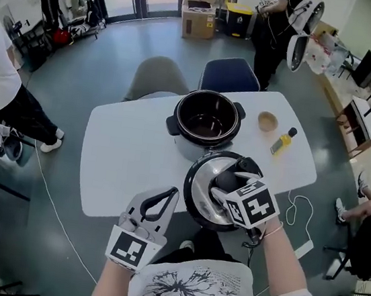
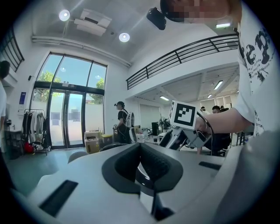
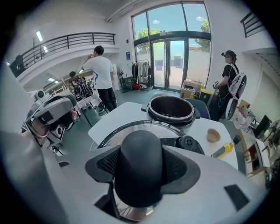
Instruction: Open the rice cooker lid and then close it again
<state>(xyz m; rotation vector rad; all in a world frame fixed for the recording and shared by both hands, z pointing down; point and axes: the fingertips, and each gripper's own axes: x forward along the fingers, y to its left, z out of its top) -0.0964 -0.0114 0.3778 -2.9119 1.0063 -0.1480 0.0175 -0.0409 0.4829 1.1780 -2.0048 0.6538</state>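
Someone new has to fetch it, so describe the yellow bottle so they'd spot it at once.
On the white table, look right of the open cooker. Two small things sit there: a round tan bowl and the bottle. The bottle is the slim yellow one with a dark cap.

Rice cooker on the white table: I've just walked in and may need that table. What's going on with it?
A person is working with two handheld grippers. The right gripper has its jaws closed on the black knob of the round metal lid, holding it in front of the silver rice cooker. The cooker stands open on the white table, its dark inner pot exposed. The left gripper holds nothing, its jaws together beside the lid.
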